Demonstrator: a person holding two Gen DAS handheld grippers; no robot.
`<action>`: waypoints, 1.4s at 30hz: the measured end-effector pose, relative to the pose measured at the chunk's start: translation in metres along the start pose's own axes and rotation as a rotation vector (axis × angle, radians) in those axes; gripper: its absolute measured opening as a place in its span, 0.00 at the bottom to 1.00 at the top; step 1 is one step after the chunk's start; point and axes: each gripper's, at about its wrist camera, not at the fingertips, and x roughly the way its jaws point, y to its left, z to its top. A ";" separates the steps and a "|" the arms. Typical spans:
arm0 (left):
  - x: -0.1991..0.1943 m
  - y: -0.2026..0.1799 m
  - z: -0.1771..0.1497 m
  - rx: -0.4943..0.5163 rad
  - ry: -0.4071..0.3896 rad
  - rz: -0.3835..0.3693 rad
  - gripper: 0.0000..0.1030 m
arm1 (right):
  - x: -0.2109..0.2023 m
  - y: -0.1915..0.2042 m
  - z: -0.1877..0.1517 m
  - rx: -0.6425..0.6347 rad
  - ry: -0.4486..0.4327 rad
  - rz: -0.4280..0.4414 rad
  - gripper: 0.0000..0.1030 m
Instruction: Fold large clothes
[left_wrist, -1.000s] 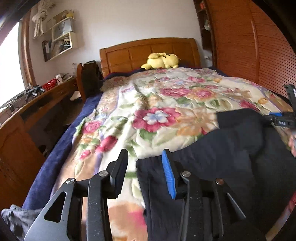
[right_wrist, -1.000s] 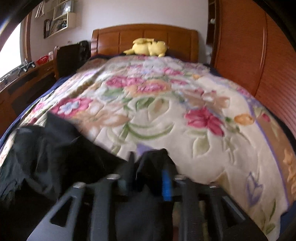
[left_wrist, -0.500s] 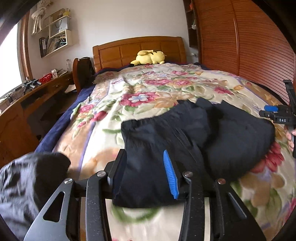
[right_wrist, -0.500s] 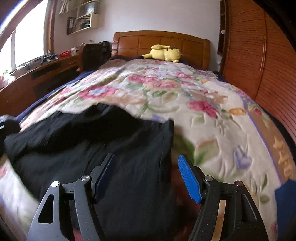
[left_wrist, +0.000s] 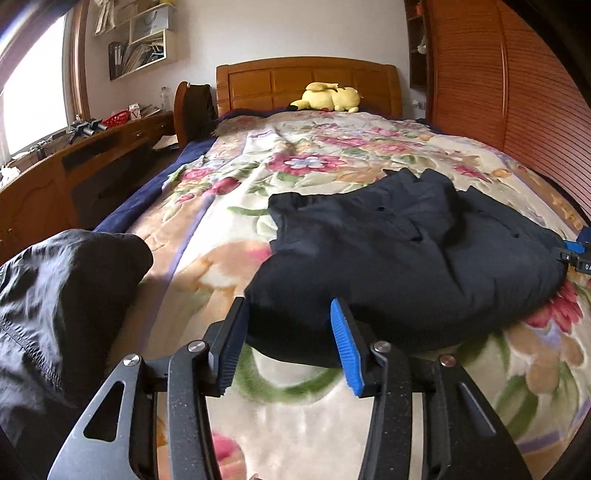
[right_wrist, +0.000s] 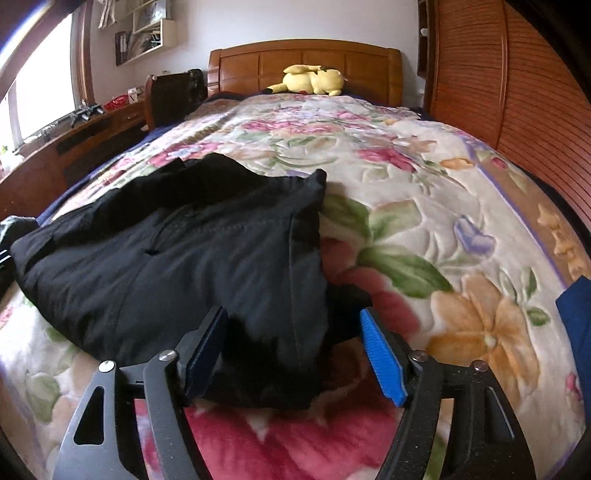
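Note:
A dark navy garment (left_wrist: 406, 258) lies folded in a thick bundle on the floral bedspread (left_wrist: 314, 166). My left gripper (left_wrist: 286, 314) sits at the bundle's near left corner. Its jaws are opening; the cloth's edge lies between the fingertips, and the pads do not press it. My right gripper (right_wrist: 291, 317) is at the garment's (right_wrist: 184, 258) near right corner, jaws opening wide around a loose fold, with neither pad clamping it. The right gripper's blue pad also shows at the far right edge of the left wrist view.
A second dark grey garment (left_wrist: 66, 295) is heaped at the bed's near left edge. A yellow plush toy (left_wrist: 327, 96) lies by the wooden headboard (left_wrist: 306, 79). A wooden desk (left_wrist: 74, 173) runs along the left, slatted wooden doors (left_wrist: 517, 92) along the right. Blue fabric (right_wrist: 576, 314) lies at the bed's right edge.
Both grippers drew back toward the bed's near end. The right gripper, earlier shut on the cloth, let it go and spread wide. The left jaws widened a little. The garment now lies doubled over.

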 end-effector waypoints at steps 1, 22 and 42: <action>0.001 0.002 -0.001 -0.002 0.002 0.000 0.49 | 0.001 0.002 -0.001 -0.010 -0.001 -0.009 0.76; 0.019 0.013 -0.010 -0.023 0.046 -0.018 0.60 | 0.022 0.003 -0.008 0.041 0.075 0.059 0.81; 0.031 0.010 -0.015 -0.019 0.097 -0.049 0.56 | 0.033 0.015 -0.008 -0.014 0.124 0.132 0.54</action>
